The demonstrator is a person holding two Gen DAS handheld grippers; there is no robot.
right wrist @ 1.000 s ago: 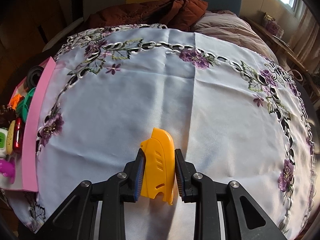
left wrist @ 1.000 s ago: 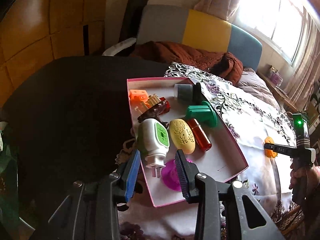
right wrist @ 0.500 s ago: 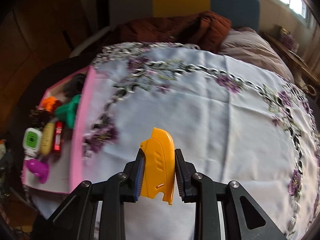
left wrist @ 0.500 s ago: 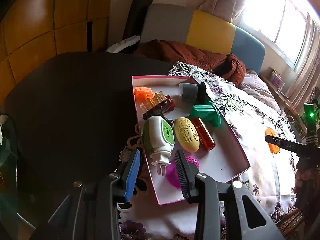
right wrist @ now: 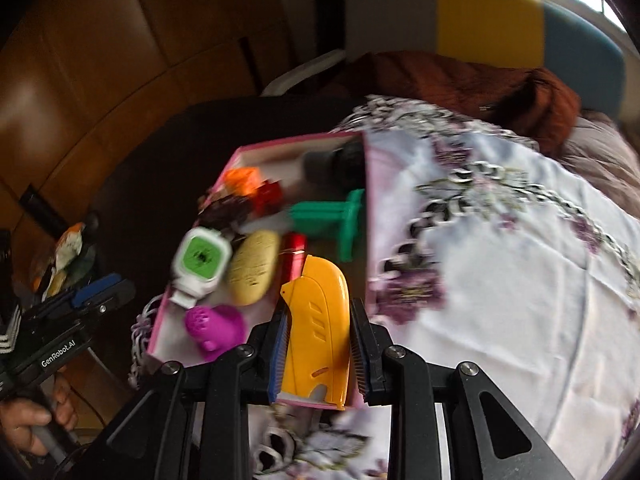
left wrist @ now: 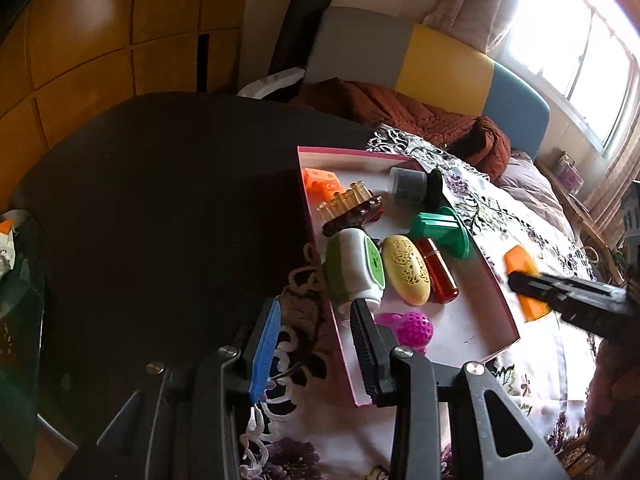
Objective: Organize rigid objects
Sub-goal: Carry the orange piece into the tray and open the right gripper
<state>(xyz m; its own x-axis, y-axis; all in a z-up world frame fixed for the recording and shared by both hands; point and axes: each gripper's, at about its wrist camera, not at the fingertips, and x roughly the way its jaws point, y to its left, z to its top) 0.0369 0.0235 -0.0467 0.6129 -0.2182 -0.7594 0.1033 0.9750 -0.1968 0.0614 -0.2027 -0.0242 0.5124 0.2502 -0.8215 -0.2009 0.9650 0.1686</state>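
Your right gripper (right wrist: 318,336) clamped the yellow piece (right wrist: 316,320) upright, held over the pink box (right wrist: 370,216) near edge, likely to drop it beside the other items. Your left gripper (left wrist: 316,344) stood wide, empty, straddling the box's left wall.

Daylight floods in from the window (left wrist: 576,36) at my left wrist view's upper right, blown out to white glare there. The dark worktop (left wrist: 160,200) on the left swallows nearly all detail. That view is mostly sharp, though the right gripper (left wrist: 528,284) smears at the edge. My right wrist view is motion-blurred throughout; the pink box (right wrist: 366,216) and tablecloth (right wrist: 520,280) streak. Both bow strongly toward black corners.
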